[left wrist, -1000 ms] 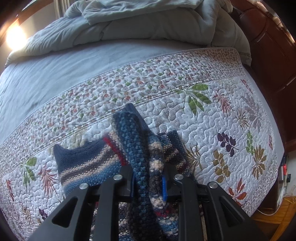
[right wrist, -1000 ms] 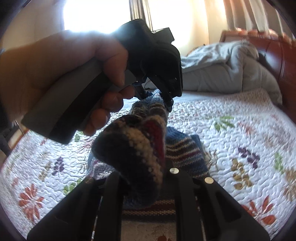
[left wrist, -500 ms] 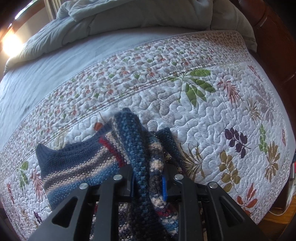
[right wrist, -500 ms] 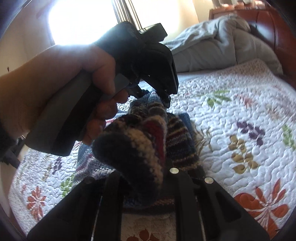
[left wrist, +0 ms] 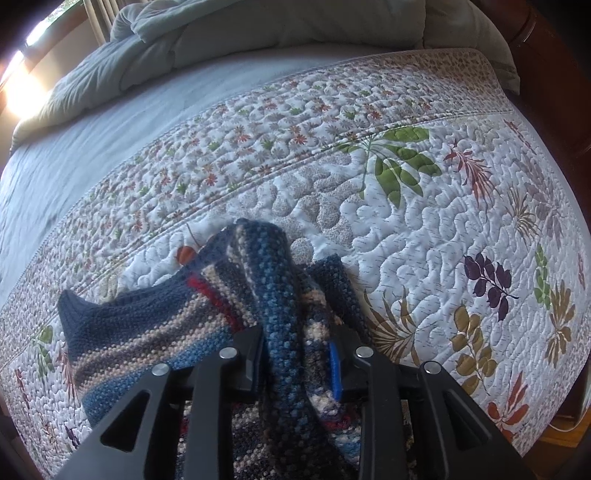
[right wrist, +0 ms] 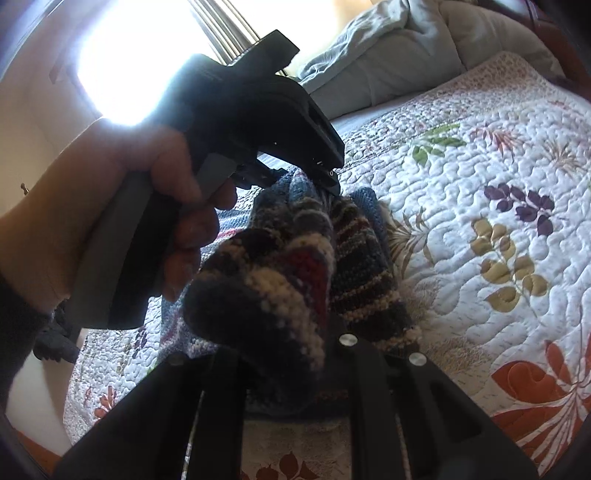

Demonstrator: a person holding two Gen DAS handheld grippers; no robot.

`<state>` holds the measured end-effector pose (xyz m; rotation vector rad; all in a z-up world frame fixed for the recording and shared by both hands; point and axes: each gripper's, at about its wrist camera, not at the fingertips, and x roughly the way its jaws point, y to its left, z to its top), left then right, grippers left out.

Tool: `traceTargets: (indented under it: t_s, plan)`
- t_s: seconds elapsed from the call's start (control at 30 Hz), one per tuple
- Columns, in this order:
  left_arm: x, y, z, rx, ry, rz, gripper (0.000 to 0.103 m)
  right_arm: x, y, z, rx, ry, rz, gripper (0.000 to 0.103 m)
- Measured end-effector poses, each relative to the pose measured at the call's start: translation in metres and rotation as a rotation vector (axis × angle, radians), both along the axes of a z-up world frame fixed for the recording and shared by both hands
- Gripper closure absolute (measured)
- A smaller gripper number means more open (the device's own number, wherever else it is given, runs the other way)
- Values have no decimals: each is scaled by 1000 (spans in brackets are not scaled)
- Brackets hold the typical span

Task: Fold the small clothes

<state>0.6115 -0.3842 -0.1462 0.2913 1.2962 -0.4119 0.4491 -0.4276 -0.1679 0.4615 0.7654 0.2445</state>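
A small knitted garment (left wrist: 147,332), striped blue, beige and red, lies partly on the floral quilt (left wrist: 424,229). One fold of it stands up between the jaws of my left gripper (left wrist: 295,358), which are opening; the pads still touch the knit on both sides. In the right wrist view the left gripper (right wrist: 327,179) points steeply down onto the garment's (right wrist: 362,251) top edge, with a person's hand (right wrist: 147,206) on its handle. My right gripper (right wrist: 295,347) is shut on a bunched end of the garment, which hides its fingertips.
A grey duvet (left wrist: 277,33) is heaped at the head of the bed, with blue sheet (left wrist: 110,140) below it. Dark wooden bed frame (left wrist: 554,92) runs along the right. A bright window (right wrist: 140,55) glares behind the hand.
Both grippers have come down toward the quilt with the garment, and more of the knit now rests on the bed. The left jaws stand slightly wider than before.
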Motion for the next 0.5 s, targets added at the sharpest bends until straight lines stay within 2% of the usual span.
traceTargets:
  t_s: [0.07, 0.1, 0.17, 0.2, 0.23, 0.3, 0.37, 0.4, 0.5]
  plan:
    - [-1, 0, 1, -12, 3, -2, 70, 1, -2, -3, 26, 10, 7, 90]
    - [-1, 0, 2, -21, 3, -1, 54, 2, -3, -6, 42, 16, 12, 84]
    - [0, 0, 14, -47, -24, -10, 38, 3, -8, -14, 86, 45, 15, 77]
    - [0, 1, 20, -52, -50, -5, 32, 5, -10, -18, 108, 59, 16, 68]
    - [2, 3, 28, -63, -68, -1, 29, 5, -14, -22, 138, 74, 16, 61]
    - [7, 13, 41, -100, -77, 21, 28, 7, -20, -29, 191, 89, 19, 58]
    - [10, 29, 54, -142, -93, 57, 27, 8, -29, -34, 285, 98, 31, 48]
    - [9, 41, 60, -173, -100, 75, 27, 8, -34, -37, 339, 103, 37, 39]
    - [-11, 81, 74, -256, -135, 95, 22, 10, -47, -42, 450, 126, 43, 35]
